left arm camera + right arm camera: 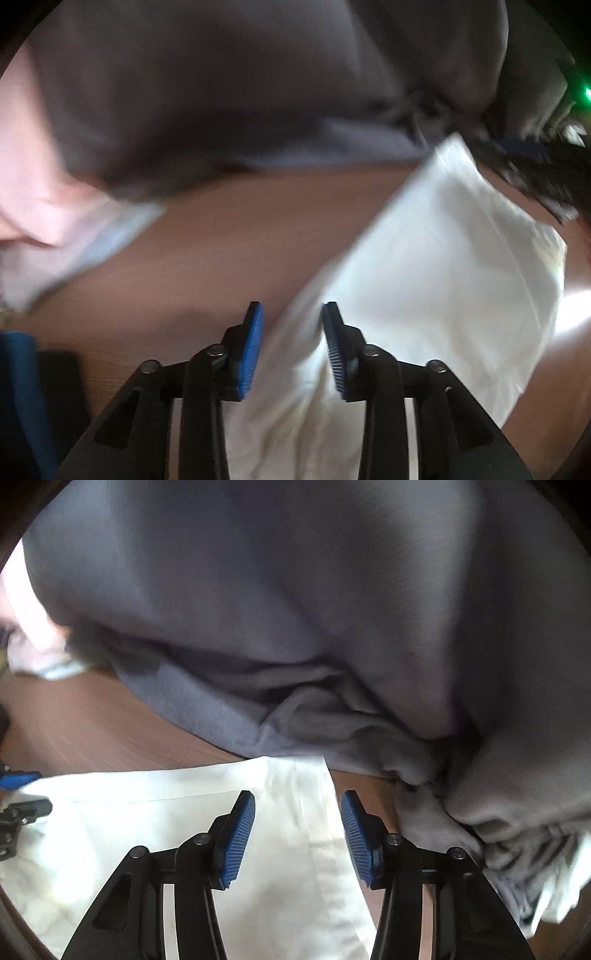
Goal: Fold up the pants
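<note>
white pants (184, 830) beneath open right gripper (297, 834)

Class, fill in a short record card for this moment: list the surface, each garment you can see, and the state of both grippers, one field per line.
surface: brown wooden table
white garment: white pants lying flat on the table
grey garment: grey cloth bunched behind the pants
pink garment: pink cloth at the far left
left gripper: open, over the pants' edge, holding nothing
right gripper: open, over the pants' corner, holding nothing
</note>
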The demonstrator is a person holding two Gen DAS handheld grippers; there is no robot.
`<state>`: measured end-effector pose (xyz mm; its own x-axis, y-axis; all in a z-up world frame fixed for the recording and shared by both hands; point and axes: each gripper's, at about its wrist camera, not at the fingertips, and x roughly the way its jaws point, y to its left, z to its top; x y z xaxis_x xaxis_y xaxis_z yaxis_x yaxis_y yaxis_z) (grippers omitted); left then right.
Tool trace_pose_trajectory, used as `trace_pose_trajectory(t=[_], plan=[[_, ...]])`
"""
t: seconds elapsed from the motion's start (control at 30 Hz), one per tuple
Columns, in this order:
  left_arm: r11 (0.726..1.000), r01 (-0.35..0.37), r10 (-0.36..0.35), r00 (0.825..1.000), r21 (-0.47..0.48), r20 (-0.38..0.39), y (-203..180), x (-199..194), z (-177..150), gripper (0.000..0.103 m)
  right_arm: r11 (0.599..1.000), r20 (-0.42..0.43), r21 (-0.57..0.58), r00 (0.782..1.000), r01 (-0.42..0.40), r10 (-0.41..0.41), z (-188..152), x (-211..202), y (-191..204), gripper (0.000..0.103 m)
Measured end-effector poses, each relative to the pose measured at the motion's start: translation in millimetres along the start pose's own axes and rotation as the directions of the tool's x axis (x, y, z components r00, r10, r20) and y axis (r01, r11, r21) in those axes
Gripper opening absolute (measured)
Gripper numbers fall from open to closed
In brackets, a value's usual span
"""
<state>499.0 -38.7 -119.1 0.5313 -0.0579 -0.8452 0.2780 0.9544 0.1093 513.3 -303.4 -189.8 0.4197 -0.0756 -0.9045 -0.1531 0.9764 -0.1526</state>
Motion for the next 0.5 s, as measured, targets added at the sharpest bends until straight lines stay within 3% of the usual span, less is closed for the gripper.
trace_pose_trajectory(t=[0.07, 0.17, 0.23, 0.33, 0.5], plan=[[0.998, -0.051, 0.049, 0.994, 0.024, 0.095, -11, -26, -6, 0.046, 1.0, 0.03, 0.018, 1.0, 0.006, -0.007, -10, -18, -1, 0.049], [0.996, -0.05, 0.038, 0.989, 0.078, 0.142, -31, -49, -25, 0.046, 1.0, 0.058, 0.022, 0.998, -0.004, 0.003, -30, -44, 4, 0.049], [0.996, -0.016, 0.004, 0.989, 0.085, 0.146, -46, -59, -45, 0.046, 0.998, 0.058, 0.046, 0.998, -0.039, 0.036, -46, -55, 2, 0.049], [0.997, -0.015, 0.005, 0.992, 0.076, 0.123, -58, -63, -69, 0.046, 0.993, 0.061, 0.087, 0.996, -0.075, 0.07, -71, -65, 8, 0.049], [0.999, -0.017, 0.021, 0.995, -0.042, 0.094, -61, -63, -76, 0.046, 0.985, 0.025, 0.131, 0.994, -0.109, 0.106, -97, -48, -3, 0.049]])
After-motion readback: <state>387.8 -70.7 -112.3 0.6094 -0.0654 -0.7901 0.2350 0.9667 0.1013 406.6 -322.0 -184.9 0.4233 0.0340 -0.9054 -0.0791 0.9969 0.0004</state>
